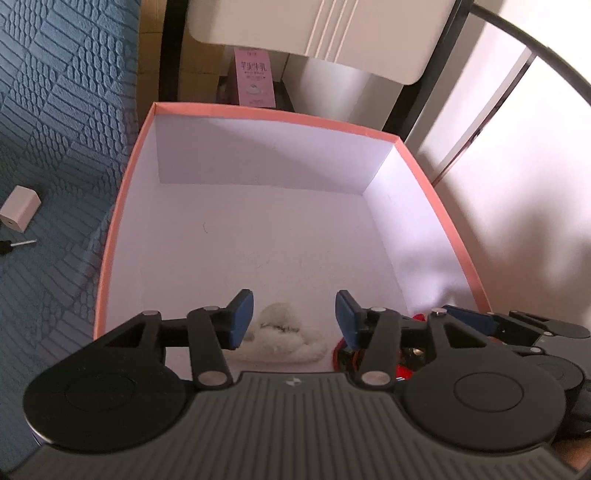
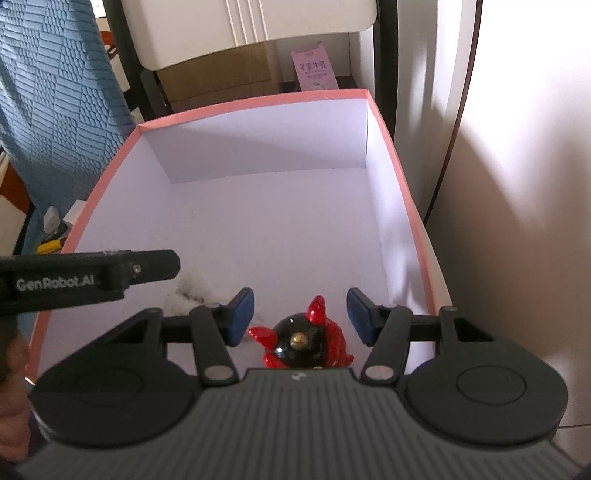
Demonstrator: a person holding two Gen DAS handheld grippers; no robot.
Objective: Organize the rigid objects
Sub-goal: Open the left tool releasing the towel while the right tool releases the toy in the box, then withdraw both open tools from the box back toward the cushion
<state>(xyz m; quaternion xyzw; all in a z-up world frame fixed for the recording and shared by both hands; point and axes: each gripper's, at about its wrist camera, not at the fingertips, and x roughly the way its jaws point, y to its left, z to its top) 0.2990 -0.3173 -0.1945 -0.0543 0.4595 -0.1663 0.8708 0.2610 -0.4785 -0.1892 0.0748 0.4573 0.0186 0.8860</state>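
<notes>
A pink-rimmed box (image 1: 125,177) with a white inside stands in front of both grippers; it also shows in the right wrist view (image 2: 402,173). My left gripper (image 1: 293,319) is open above a white fluffy toy (image 1: 284,338) lying on the box floor near the front. My right gripper (image 2: 300,317) is open above a black and red figurine (image 2: 304,341) on the box floor; the jaws stand apart from it on both sides. The figurine's red edge (image 1: 419,317) and the right gripper (image 1: 517,325) show at the right of the left wrist view.
A blue textured cloth (image 1: 55,122) lies left of the box, with a small white block (image 1: 18,212) and a black-handled tool (image 1: 16,245) on it. A chair (image 1: 325,29), a pink carton (image 1: 255,79) and cardboard boxes stand behind. A white wall is on the right.
</notes>
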